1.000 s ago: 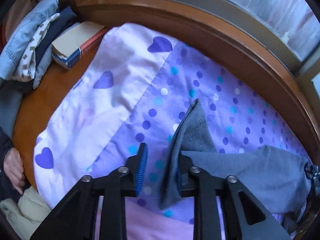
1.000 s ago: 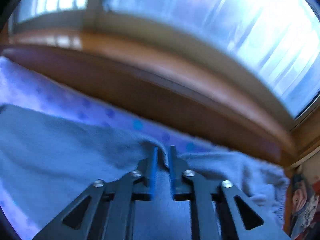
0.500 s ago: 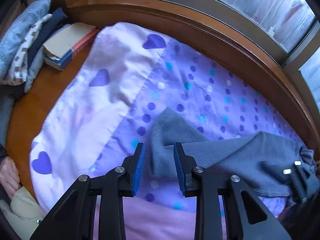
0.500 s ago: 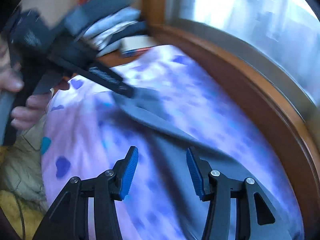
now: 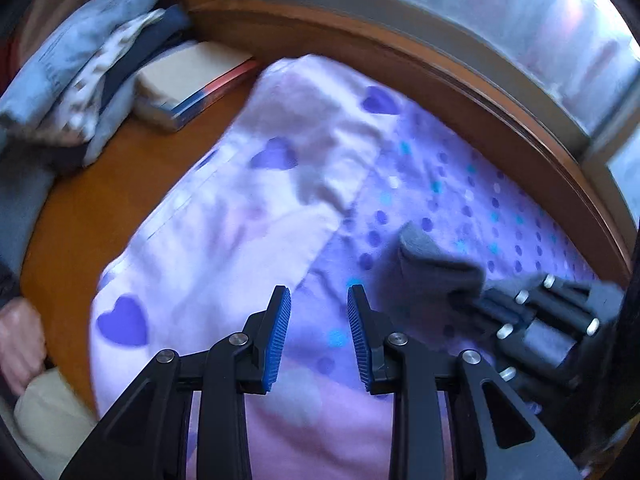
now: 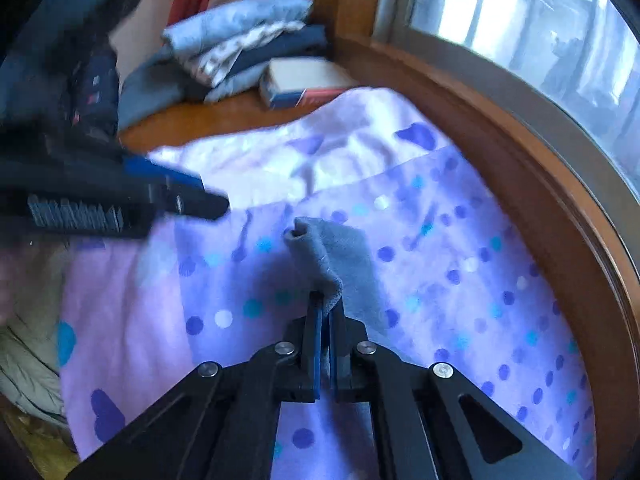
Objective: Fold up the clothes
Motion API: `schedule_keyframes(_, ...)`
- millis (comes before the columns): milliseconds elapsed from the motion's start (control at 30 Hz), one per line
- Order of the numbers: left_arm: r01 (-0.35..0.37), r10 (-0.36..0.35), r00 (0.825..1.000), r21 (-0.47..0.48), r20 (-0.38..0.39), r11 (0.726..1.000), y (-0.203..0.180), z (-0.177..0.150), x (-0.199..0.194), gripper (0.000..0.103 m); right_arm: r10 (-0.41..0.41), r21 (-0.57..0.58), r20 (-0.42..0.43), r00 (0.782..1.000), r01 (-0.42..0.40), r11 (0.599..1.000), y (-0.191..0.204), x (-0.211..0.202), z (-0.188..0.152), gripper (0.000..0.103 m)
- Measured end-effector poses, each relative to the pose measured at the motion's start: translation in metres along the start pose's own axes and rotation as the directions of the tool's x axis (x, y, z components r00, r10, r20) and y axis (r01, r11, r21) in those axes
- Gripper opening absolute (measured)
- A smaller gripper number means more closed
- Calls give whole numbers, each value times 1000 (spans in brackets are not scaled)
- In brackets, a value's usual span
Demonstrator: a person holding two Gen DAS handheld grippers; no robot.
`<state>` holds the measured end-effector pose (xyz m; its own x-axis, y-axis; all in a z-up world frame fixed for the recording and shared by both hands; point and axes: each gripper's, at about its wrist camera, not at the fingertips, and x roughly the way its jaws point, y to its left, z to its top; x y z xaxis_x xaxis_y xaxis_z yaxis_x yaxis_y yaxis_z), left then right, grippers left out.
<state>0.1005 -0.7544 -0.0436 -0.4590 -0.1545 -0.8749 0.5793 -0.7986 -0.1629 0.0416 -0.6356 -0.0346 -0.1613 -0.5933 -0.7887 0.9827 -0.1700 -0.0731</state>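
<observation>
A: What's different from a moment ago?

B: The right gripper [image 6: 325, 312] has swapped ends. A second back it pinched the grey garment [image 6: 332, 256] near the window-side edge of the bedsheet [image 6: 460, 240]; then it let go, swung across with its jaws wide, and now they are clamped tight on a fold of the same cloth, which pokes up between the pads.

A: And the other one?

B: The left gripper [image 5: 316, 328] had the cloth against one pad a second ago. Now its jaws stand partly apart with nothing between them, only dotted sheet below. It hangs just to the side of the garment's raised tip [image 5: 432, 264].

A: So where is the garment?

B: Lying on the dotted half of the sheet, toward the window-side edge of the wooden platform [image 5: 100, 208], well away from the folded pile [image 6: 248, 52] and the book [image 6: 304, 84] in the far corner. One end is bunched up in the right gripper; the rest trails back under it, mostly out of sight.

A: What does that mean for the folding?

B: I'd say it's a re-grip, not a finished fold. The cloth looks narrow and doubled along its length, so the next fold probably brings this held end over. The empty left gripper looks free to pin or take the other part.
</observation>
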Motion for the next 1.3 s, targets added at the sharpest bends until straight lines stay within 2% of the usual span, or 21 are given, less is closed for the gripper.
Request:
schedule_keyframes(100,99,-99,995,62,7,993,-13,-1,14,30,-3,3,30,1000,3,1000,-16,-20,7,3)
schedule_keyframes(167,195,-197,980,75,7,978,-23,2,23,30,-10,-15,32,999,11,1000,-26,-33,9,3)
schedule_keyframes(233,295,-295,955,70,1,953,-31,8,33,30,-56,-36,12,998,56,998,-37,-37,9,3)
schedule_keyframes(300,388,-388,921,55,-9,920,-40,15,46,30,-112,-58,-12,994,111,992,-47,-39,8,3)
schedule_keyframes(333,414,-413,910,47,-15,909,-45,19,53,30,-139,-69,-31,990,137,988,-52,-39,7,3)
schedule_keyframes(433,424,-422,905,30,-43,905,-56,30,72,30,-202,-93,-108,973,192,977,-69,-31,-4,3)
schedule_keyframes(533,433,-429,900,35,-72,901,-70,39,87,31,-206,-98,-151,967,192,976,-82,-24,-18,3)
schedule_keyframes(633,452,-448,891,53,-79,890,-83,47,93,41,-196,-91,-163,967,183,979,-89,-20,-27,3)
schedule_keyframes(700,476,-470,878,58,-88,878,-91,52,97,53,-204,-91,-169,964,191,977,-93,-17,-32,3)
schedule_keyframes(767,512,-505,857,62,-103,857,-102,54,100,53,-208,-76,-170,963,198,977,-97,-16,-35,3)
schedule_keyframes(800,518,-511,853,62,-109,853,-107,53,102,53,-209,-67,-171,963,201,977,-99,-16,-37,3)
schedule_keyframes(833,502,-494,863,64,-104,863,-112,51,102,53,-210,-57,-170,963,203,977,-100,-15,-38,3)
schedule_keyframes(900,463,-457,886,80,-85,883,-118,50,100,24,-218,-42,-167,962,214,976,-103,-16,-39,3)
schedule_keyframes(933,449,-445,892,61,-78,891,-117,48,98,3,-230,-38,-162,960,226,973,-103,-18,-39,3)
schedule_keyframes(1000,414,-412,910,22,-49,910,-114,45,91,3,-231,-28,-127,965,229,973,-99,-25,-33,3)
schedule_keyframes(1067,339,-339,939,12,57,941,-103,40,62,3,-224,-31,-65,972,223,974,-90,-35,-17,3)
schedule_keyframes(1133,238,-237,956,14,172,971,-92,36,23,3,-222,-52,15,975,223,973,-76,-41,7,3)
schedule_keyframes(1200,156,-150,960,-7,237,988,-82,33,-4,3,-188,-63,84,979,193,979,-61,-35,39,3)
schedule_keyframes(1300,56,-35,961,-70,275,996,-60,30,-19,3,-105,-76,98,990,113,991,-39,-2,72,3)
